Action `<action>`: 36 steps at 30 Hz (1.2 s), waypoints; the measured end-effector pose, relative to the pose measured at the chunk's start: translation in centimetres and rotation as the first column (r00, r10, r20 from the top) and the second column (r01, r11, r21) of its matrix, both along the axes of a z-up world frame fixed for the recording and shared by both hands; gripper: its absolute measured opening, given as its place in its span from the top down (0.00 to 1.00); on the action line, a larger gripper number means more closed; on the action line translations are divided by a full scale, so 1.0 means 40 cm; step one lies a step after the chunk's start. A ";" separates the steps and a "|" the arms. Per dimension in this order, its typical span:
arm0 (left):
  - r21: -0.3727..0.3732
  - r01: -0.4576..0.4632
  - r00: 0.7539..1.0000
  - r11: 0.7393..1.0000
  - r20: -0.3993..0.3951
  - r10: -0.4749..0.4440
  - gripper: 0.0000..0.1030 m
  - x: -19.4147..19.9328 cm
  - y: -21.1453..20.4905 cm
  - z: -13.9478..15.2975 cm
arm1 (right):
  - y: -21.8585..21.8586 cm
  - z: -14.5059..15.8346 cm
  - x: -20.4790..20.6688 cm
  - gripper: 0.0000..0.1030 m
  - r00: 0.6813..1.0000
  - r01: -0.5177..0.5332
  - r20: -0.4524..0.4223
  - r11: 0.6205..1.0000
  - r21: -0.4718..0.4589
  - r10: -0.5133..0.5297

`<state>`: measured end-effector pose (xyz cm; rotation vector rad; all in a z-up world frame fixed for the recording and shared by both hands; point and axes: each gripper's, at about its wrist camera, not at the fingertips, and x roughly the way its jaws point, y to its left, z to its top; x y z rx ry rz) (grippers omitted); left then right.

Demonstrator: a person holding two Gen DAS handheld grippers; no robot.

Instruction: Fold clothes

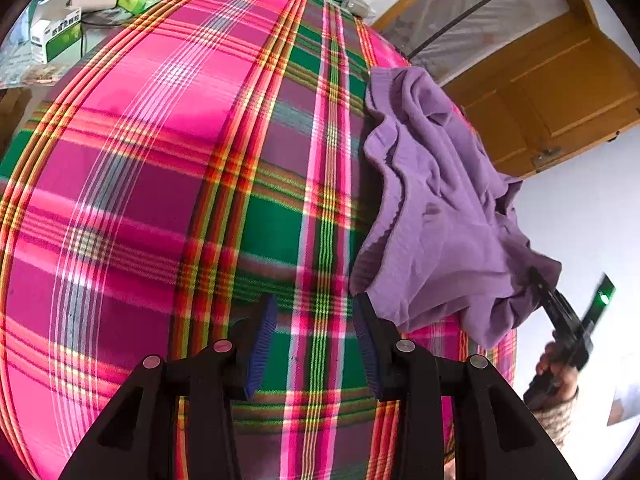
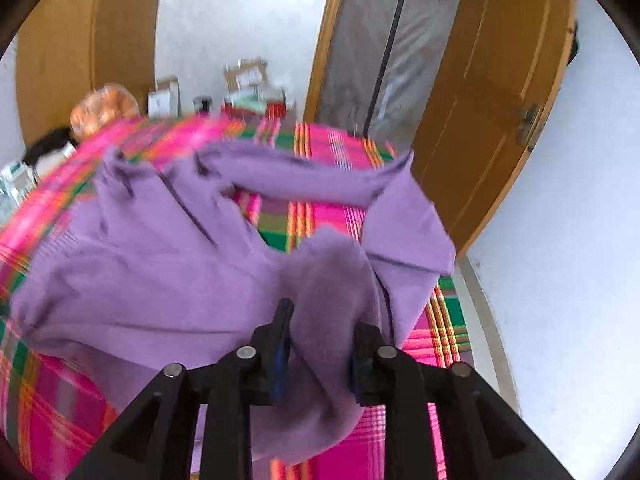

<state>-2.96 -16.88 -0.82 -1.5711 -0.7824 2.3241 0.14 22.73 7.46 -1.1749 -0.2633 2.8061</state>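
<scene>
A purple garment [image 1: 436, 208] is draped crumpled over the right part of a counter covered by a plaid cloth [image 1: 160, 184]. A fold of it is clamped between the right gripper [image 2: 320, 340] fingers. The left gripper [image 1: 316, 340] is held above the cloth, fingers wide and empty.

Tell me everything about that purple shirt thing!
The purple garment is soft, knit-looking lilac cloth with a ribbed edge. It lies crumpled and unfolded on the pink-and-green plaid cloth, near its edge. The right tongs pinch a bunch of it, lifting that part. The left tongs are open beside it, one finger right at its edge; contact is unclear.
</scene>
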 end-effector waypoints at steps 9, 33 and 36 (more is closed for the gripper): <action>0.090 0.042 0.999 0.995 -0.013 -0.041 0.61 -0.020 0.027 -0.011 | -0.247 -0.012 0.099 0.67 0.937 -0.350 -0.079 0.916 -0.199 0.341; 0.120 -0.015 1.000 0.993 -0.023 0.018 0.61 0.001 -0.012 -0.021 | -0.625 -0.179 0.068 0.94 0.814 -0.571 0.072 0.817 -0.084 0.577; 0.121 -0.010 0.999 0.993 -0.038 0.014 0.61 -0.016 -0.010 -0.008 | -0.632 -0.164 0.094 0.95 0.797 -0.596 0.064 0.799 -0.077 0.600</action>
